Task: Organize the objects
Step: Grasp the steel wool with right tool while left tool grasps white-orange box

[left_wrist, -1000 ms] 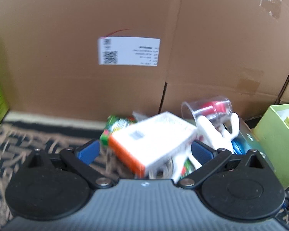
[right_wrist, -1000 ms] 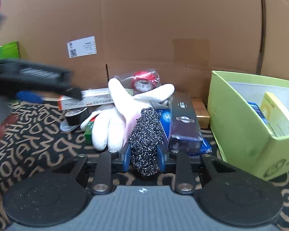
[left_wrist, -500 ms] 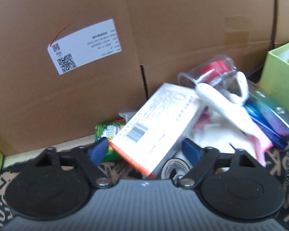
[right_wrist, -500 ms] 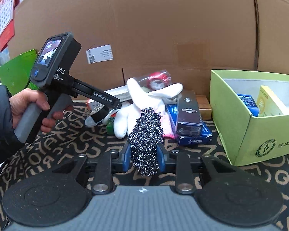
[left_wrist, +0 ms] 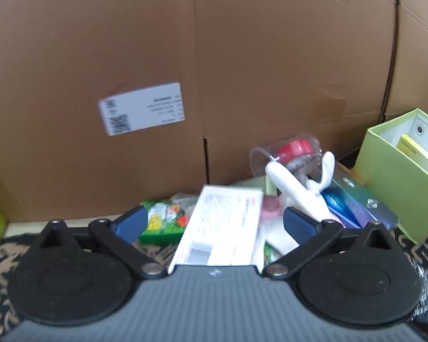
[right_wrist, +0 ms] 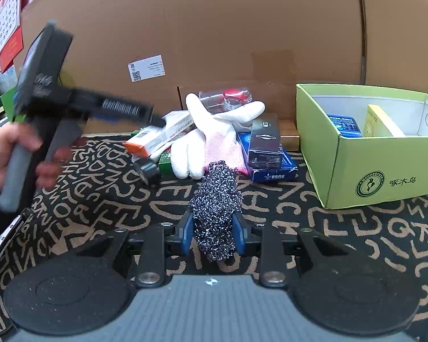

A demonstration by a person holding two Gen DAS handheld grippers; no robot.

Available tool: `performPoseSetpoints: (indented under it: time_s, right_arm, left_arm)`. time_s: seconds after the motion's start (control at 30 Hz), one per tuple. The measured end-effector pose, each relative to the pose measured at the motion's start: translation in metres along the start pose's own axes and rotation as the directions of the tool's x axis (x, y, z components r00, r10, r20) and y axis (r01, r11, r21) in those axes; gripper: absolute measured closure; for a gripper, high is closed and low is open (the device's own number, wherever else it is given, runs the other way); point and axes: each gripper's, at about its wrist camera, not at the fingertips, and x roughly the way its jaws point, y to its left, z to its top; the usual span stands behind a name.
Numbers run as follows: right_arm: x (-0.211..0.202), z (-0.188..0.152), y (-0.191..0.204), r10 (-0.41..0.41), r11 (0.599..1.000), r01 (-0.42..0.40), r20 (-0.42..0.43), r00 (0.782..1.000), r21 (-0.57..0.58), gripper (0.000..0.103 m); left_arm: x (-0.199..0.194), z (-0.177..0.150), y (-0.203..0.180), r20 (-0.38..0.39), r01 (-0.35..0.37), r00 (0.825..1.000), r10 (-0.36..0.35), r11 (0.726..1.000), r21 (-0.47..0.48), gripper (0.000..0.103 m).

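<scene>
My right gripper (right_wrist: 212, 222) is shut on a ball of steel wool (right_wrist: 215, 199), held above the patterned mat in front of the pile. A white box with an orange end (left_wrist: 222, 225) lies between the jaws of my left gripper (left_wrist: 214, 215). Those jaws are opening and the blue pads (left_wrist: 131, 222) stand clear of the box on both sides. In the right wrist view the same box (right_wrist: 159, 136) rests slanted on the pile, and a hand (right_wrist: 14, 148) holds the blurred left gripper at the left. A white glove (right_wrist: 214, 131) lies on the pile.
A green open box (right_wrist: 385, 165) holding a blue and a yellow item stands at the right. The pile also has a clear cup with a red item (right_wrist: 228, 98), a dark box (right_wrist: 264, 142) on a blue one, a black tape roll (right_wrist: 148, 169) and a green packet (left_wrist: 162, 222). A cardboard wall (right_wrist: 242, 28) closes the back.
My right gripper has drawn back from the pile with the steel wool. The left gripper narrowed and rolled, then levelled again with its jaws wide around the white box.
</scene>
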Motion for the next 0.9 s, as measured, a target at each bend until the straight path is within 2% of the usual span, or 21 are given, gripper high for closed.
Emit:
performPoseSetpoints:
  time_s: [0.07,0.13,0.17,0.2,0.27,0.3,0.37,0.43,0.57,0.6,0.67,0.77,0.83,0.9]
  right_arm:
    - [-0.001,0.000,0.000,0.004,1.000,-0.004,0.002,1.000,0.004,0.070]
    - [-0.001,0.000,-0.001,0.003,1.000,-0.003,0.000,1.000,0.013,0.070]
    - [-0.001,0.000,-0.002,0.000,1.000,0.000,-0.002,1.000,0.015,0.070]
    - [-0.001,0.000,-0.002,-0.006,1.000,0.006,-0.004,1.000,0.020,0.070]
    - [-0.001,-0.001,-0.004,-0.011,0.999,0.011,-0.013,1.000,0.031,0.070]
    - [-0.002,-0.002,-0.006,-0.013,0.999,0.014,-0.017,1.000,0.036,0.070]
    - [-0.004,-0.004,-0.009,-0.013,0.999,0.015,-0.025,1.000,0.050,0.070]
    - [-0.006,-0.006,-0.012,-0.007,0.998,0.009,-0.032,0.999,0.067,0.070]
    - [-0.010,-0.012,-0.015,-0.012,0.997,0.015,-0.034,0.999,0.080,0.066]
    - [-0.009,-0.013,-0.016,-0.018,0.997,0.021,-0.037,0.999,0.077,0.063]
    - [-0.008,-0.013,-0.016,-0.023,0.996,0.026,-0.035,0.999,0.080,0.059]
    - [-0.005,-0.011,-0.014,-0.035,0.997,0.037,-0.031,0.999,0.071,0.053]
    - [-0.003,-0.009,-0.012,-0.037,0.998,0.039,-0.025,0.999,0.059,0.052]
    - [0.001,-0.007,-0.012,-0.040,0.997,0.042,-0.026,0.999,0.059,0.052]
  left_arm:
    - [0.025,0.005,0.005,-0.088,0.026,0.996,-0.028,0.999,-0.029,0.000]
    - [0.045,0.001,0.005,-0.181,0.013,0.983,-0.021,0.999,-0.042,0.000]
    - [0.051,-0.004,0.004,-0.202,0.009,0.979,-0.016,0.999,-0.038,0.000]
    - [0.050,-0.009,0.005,-0.177,0.024,0.984,-0.034,0.998,-0.054,0.003]
    - [0.043,-0.015,0.011,-0.171,0.076,0.980,-0.101,0.986,-0.147,0.031]
    - [0.038,-0.016,0.015,-0.192,0.093,0.972,-0.134,0.974,-0.207,0.033]
    - [0.027,-0.023,0.013,-0.232,0.078,0.963,-0.139,0.964,-0.254,0.034]
    - [0.008,-0.035,0.001,-0.240,0.081,0.961,-0.135,0.972,-0.221,0.034]
    - [-0.030,-0.059,-0.022,-0.240,0.164,0.948,-0.209,0.967,-0.194,0.032]
    - [-0.035,-0.061,-0.026,-0.233,0.172,0.949,-0.212,0.969,-0.180,0.029]
    - [-0.039,-0.059,-0.030,-0.214,0.161,0.958,-0.189,0.977,-0.141,0.010]
    - [-0.041,-0.057,-0.031,-0.195,0.094,0.974,-0.112,0.990,-0.102,0.003]
    - [-0.034,-0.056,-0.026,-0.216,0.094,0.969,-0.117,0.989,-0.115,0.004]
    - [-0.037,-0.062,-0.028,-0.238,0.118,0.960,-0.146,0.985,-0.129,0.015]
